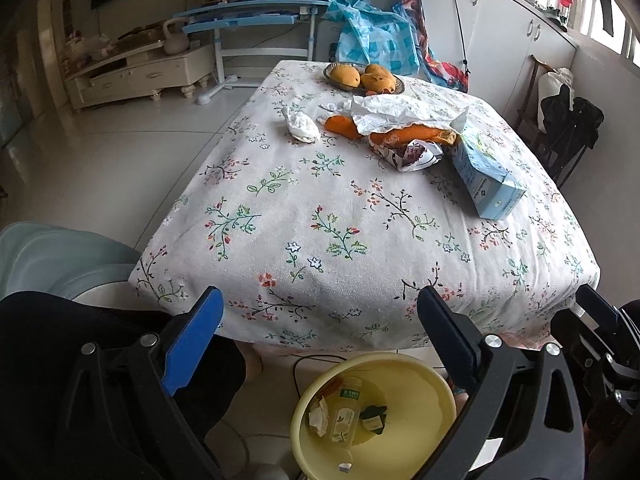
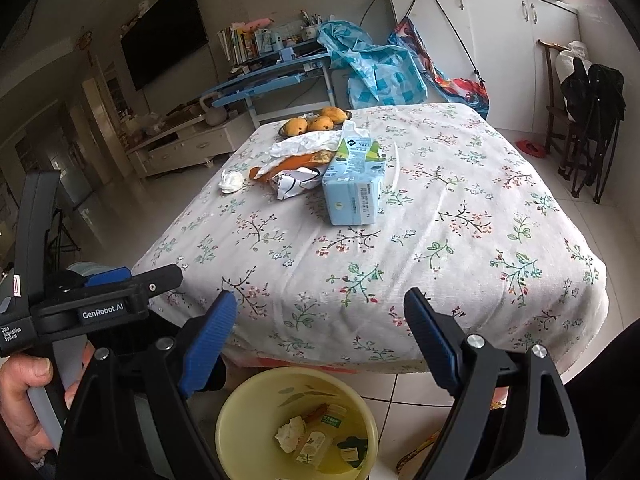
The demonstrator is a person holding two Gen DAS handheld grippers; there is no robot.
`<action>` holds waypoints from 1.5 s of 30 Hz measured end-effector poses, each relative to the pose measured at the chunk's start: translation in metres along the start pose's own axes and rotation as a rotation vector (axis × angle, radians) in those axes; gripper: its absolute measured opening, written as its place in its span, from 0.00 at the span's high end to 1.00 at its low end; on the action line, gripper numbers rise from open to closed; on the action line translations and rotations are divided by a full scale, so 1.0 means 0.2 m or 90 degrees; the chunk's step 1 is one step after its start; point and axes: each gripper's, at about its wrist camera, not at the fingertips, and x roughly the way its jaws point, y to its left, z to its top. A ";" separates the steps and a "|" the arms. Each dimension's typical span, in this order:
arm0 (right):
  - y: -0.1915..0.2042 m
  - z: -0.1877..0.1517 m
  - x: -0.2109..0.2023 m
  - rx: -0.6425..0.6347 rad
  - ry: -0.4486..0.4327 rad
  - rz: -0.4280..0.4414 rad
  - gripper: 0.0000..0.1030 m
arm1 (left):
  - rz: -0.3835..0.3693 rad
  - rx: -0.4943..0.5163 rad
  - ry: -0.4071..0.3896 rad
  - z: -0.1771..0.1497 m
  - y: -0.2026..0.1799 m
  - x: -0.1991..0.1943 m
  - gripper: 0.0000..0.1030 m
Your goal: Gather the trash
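Left wrist: crumpled white tissue (image 1: 301, 124)

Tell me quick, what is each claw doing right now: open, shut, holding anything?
Left claw: open, holding nothing, above the yellow bin.
Right claw: open wide, holding nothing.

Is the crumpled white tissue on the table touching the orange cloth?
Apart. The left wrist view shows a strip of bare tablecloth between the crumpled white tissue and the orange cloth; the right wrist view shows the same gap.
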 end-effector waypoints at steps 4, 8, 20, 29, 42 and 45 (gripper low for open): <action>0.01 0.00 0.00 -0.002 0.002 0.000 0.19 | 0.000 0.000 0.000 0.00 0.00 0.00 0.09; 0.01 0.00 0.00 -0.004 0.002 0.000 0.19 | 0.000 -0.001 0.000 0.00 0.00 0.00 0.09; 0.02 -0.01 0.00 -0.006 0.004 0.000 0.19 | 0.000 0.000 0.000 0.00 0.00 0.00 0.09; 0.02 -0.01 0.00 -0.006 0.005 0.000 0.19 | 0.000 -0.001 0.000 0.00 0.00 0.00 0.08; 0.02 -0.01 0.00 -0.009 0.004 -0.001 0.19 | 0.000 0.000 0.000 0.00 0.00 0.00 0.08; 0.02 -0.01 0.00 -0.010 0.004 -0.001 0.19 | 0.000 -0.001 -0.001 0.00 0.00 0.00 0.08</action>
